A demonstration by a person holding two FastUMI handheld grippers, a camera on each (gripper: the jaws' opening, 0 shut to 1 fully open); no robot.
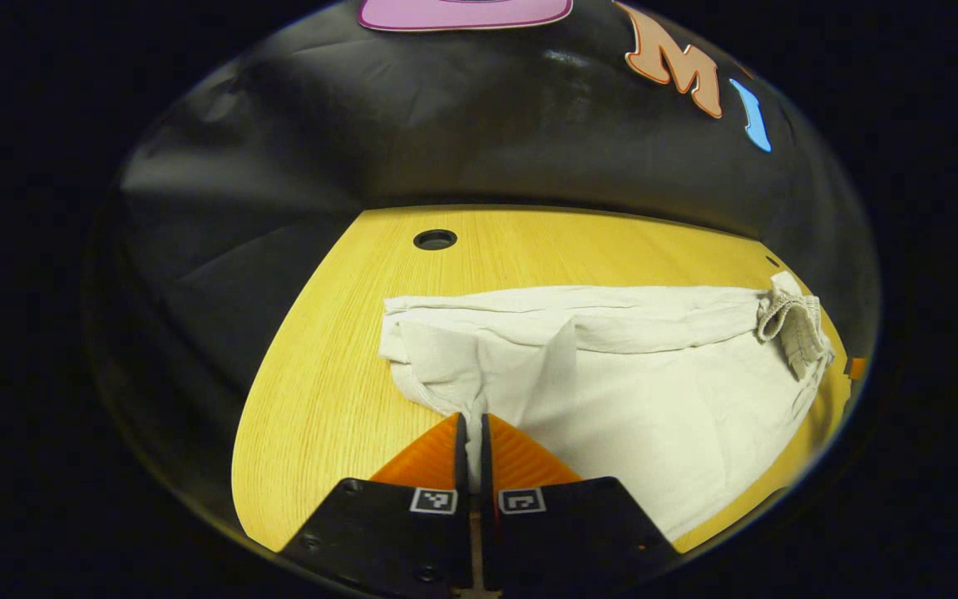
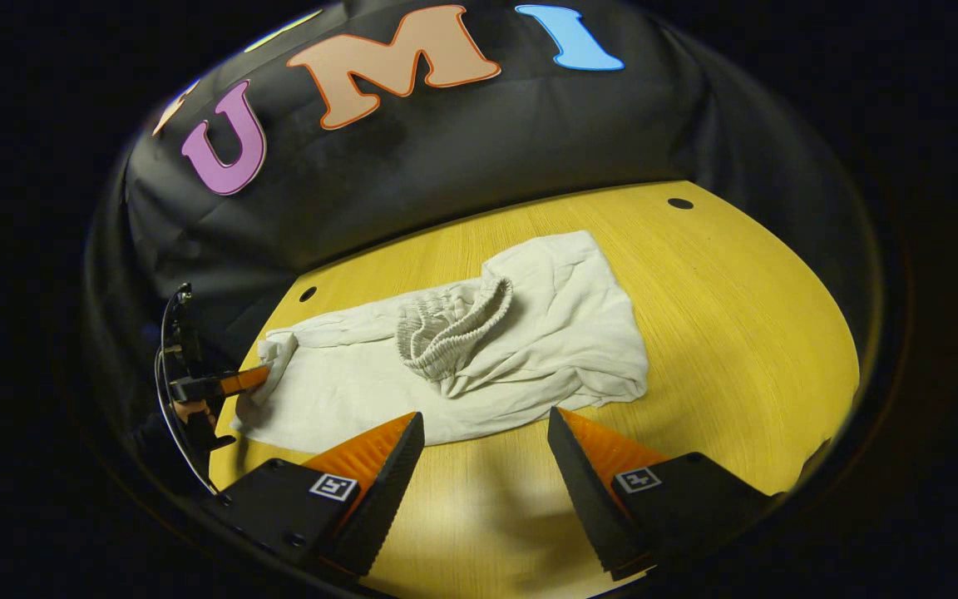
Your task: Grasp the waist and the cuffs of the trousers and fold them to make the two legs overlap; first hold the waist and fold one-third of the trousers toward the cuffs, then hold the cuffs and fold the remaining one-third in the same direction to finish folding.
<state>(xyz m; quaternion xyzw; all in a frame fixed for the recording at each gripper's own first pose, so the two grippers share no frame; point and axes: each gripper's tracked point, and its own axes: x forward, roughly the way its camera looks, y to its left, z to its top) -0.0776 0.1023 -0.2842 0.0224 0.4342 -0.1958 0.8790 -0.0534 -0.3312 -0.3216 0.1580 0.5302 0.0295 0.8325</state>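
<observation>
White trousers point(image 1: 629, 366) lie on the yellow wooden table point(image 1: 321, 399), their ribbed elastic waist point(image 2: 450, 324) folded over onto the legs. My left gripper point(image 1: 472, 424) is shut on the cuff end point(image 1: 446, 366) of the cloth, a strip of fabric pinched between its fingers. In the right gripper view that left gripper point(image 2: 238, 381) holds the cuffs point(image 2: 275, 353) at the table's left edge. My right gripper point(image 2: 486, 428) stands open above bare table, just in front of the trousers' point(image 2: 529, 333) near edge, holding nothing.
Round cable holes point(image 1: 435, 240) sit near the table's far edge, with two more holes point(image 2: 679, 203) point(image 2: 308, 294) in the right gripper view. Black cloth wall rises behind the table. A hand point(image 2: 188, 412) grips the left tool. Bare wood point(image 2: 737, 333) stretches right of the trousers.
</observation>
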